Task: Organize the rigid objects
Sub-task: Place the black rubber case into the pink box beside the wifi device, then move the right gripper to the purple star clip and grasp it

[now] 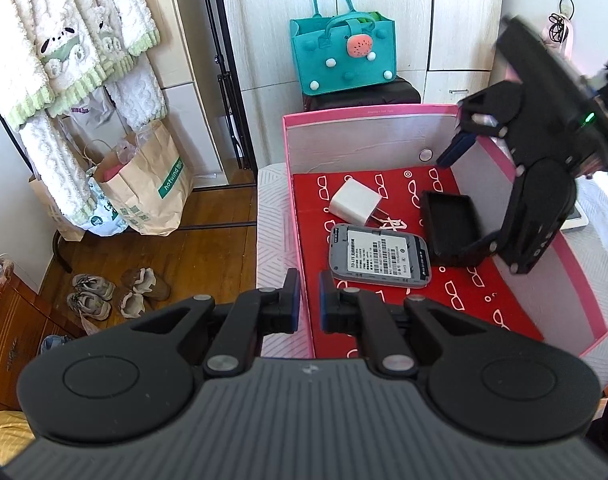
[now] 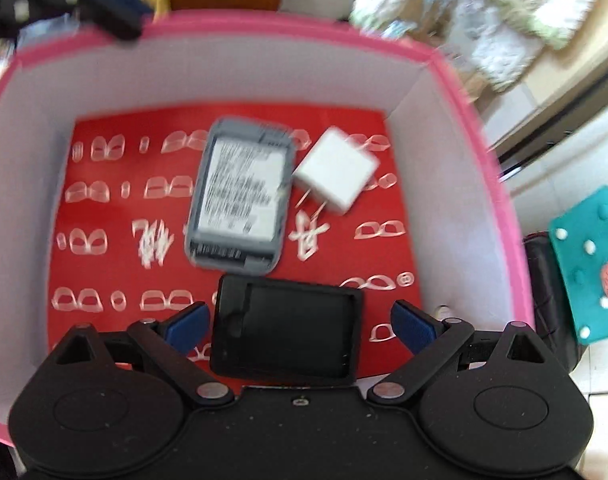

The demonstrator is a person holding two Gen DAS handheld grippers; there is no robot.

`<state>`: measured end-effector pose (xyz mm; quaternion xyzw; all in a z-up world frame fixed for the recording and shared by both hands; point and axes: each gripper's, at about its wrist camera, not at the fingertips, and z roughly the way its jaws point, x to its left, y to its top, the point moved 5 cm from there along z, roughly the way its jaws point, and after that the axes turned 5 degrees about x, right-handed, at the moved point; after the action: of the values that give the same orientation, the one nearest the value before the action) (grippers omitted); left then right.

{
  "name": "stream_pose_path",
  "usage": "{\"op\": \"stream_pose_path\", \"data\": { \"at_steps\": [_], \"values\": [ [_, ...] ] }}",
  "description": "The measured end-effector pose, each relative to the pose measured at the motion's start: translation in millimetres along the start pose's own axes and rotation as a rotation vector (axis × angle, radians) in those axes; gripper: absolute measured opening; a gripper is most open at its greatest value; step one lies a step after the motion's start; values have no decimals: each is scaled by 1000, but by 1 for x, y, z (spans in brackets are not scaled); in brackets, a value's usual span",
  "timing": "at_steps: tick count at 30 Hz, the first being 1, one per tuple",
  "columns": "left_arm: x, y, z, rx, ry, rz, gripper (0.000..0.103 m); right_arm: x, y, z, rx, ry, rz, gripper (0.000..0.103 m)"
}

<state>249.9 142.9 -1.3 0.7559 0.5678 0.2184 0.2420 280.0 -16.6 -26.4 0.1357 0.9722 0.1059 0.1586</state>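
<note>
A pink cardboard box (image 1: pixel 384 114) with pale grey inner walls is sitting on a white quilted bed (image 1: pixel 274 216), its floor lined with a glossy red sheet (image 1: pixel 476 300) printed with white spectacle outlines. Three rigid objects are lying on that sheet: a white cube-shaped charger plug (image 1: pixel 355 200) with two metal prongs, a flat grey rounded-rectangle device (image 1: pixel 380 257) showing a printed white label, and a matte black tray-like shell (image 1: pixel 450 222) with raised edges. The plug and the grey device are lying close together near the box centre; the black shell is tilting up along the side where the right hand-held gripper (image 2: pixel 300 326) is reaching in. In the right wrist view the right hand-held gripper's blue-padded fingers (image 2: pixel 186 326) are standing wide apart on either side of the black shell — neither pad is pressing on it. The left hand-held gripper (image 1: pixel 309 304) is hovering at the near wall of the box, its blue-padded fingers drawn close together with the thin pink wall edge lying in the narrow gap between them; whether the pads are pinching that wall cannot be told. Beyond the box, a teal felt tote bag (image 1: pixel 342 56) with white pompoms is resting on a dark case — fluffy cream garments (image 1: pixel 64 52) are hanging at left above brown paper bags (image 1: pixel 144 188) on a wooden floor.
</note>
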Motion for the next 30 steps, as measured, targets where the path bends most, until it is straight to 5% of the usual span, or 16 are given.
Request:
{"op": "stream_pose_path", "data": {
  "at_steps": [12,21,25,30],
  "values": [
    [-1,2,2,2,30,-15,7,4,-84,-108,-327,-46,448,99],
    [5,3,2,9,11,-55,7,38,-153,-90,-327,-72,643,90],
    [6,1,5,1,11,-76,7,64,-176,-71,-377,-113,723,73],
    [7,0,11,10,5,-113,7,86,-201,-54,-437,-28,849,69]
  ]
}}
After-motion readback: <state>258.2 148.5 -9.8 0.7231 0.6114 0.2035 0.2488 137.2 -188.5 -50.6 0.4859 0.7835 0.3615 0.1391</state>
